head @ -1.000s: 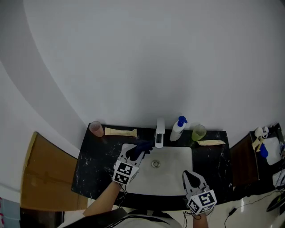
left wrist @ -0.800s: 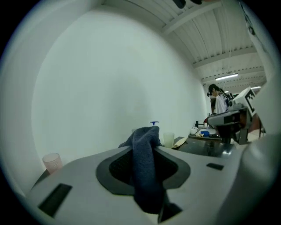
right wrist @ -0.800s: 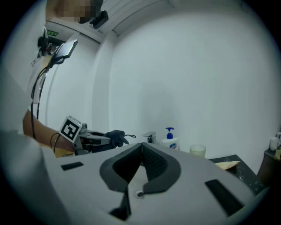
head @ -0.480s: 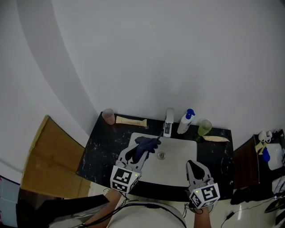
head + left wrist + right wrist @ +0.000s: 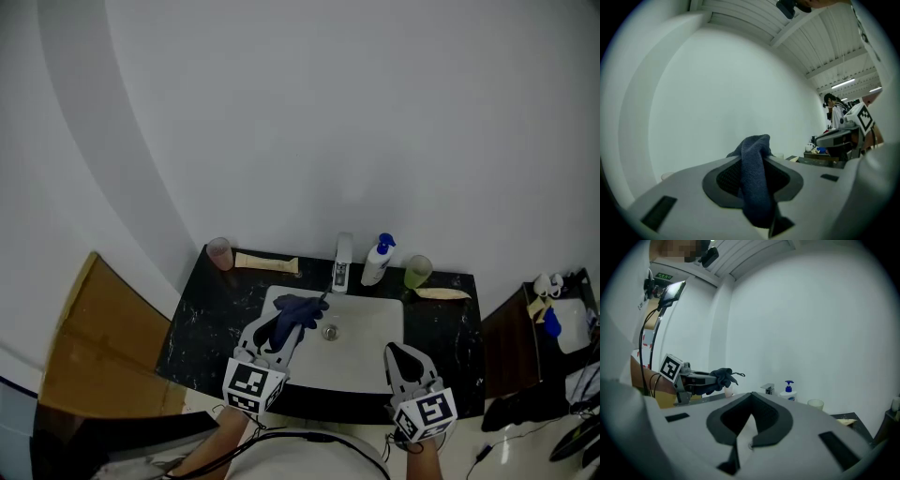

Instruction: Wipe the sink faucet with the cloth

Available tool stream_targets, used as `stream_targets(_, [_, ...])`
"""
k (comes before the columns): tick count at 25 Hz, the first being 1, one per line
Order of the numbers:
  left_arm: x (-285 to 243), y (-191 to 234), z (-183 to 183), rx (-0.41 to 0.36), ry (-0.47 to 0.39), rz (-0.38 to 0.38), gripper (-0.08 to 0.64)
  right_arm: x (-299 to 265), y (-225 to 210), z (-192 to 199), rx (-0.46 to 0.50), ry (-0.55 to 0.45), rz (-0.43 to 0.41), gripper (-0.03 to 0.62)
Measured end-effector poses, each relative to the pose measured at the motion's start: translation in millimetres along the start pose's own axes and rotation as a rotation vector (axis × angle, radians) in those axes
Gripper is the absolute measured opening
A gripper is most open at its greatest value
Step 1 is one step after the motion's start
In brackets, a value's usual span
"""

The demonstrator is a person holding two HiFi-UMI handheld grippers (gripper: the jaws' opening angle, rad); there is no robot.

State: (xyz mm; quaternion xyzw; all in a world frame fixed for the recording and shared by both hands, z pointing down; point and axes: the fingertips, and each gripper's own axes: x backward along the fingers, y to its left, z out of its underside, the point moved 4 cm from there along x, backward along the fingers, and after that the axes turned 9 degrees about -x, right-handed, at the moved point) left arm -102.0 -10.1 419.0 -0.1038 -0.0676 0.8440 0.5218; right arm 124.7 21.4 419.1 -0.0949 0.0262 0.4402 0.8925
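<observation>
Black counter (image 5: 202,319), white sink (image 5: 367,354), pale wall (image 5: 328,122); left hand-held gripper (image 5: 287,324) clenching cloth (image 5: 300,306), right hand-held gripper (image 5: 397,350) closed

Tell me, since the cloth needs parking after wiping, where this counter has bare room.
The black counter is bare left of the sink basin, in front of the pink cup and tube, and again right of the basin, in front of the flat packet. The back strip round the faucet, soap bottle and green cup is crowded.
</observation>
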Motion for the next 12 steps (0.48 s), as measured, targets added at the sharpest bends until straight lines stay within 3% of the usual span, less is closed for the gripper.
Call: stream_targets(12, [-0.6, -8.8, 0.8, 0.014, 0.003, 0.004, 0.11, 5.2, -7.7, 4.2, -0.009, -0.002, 0.008, 0.006])
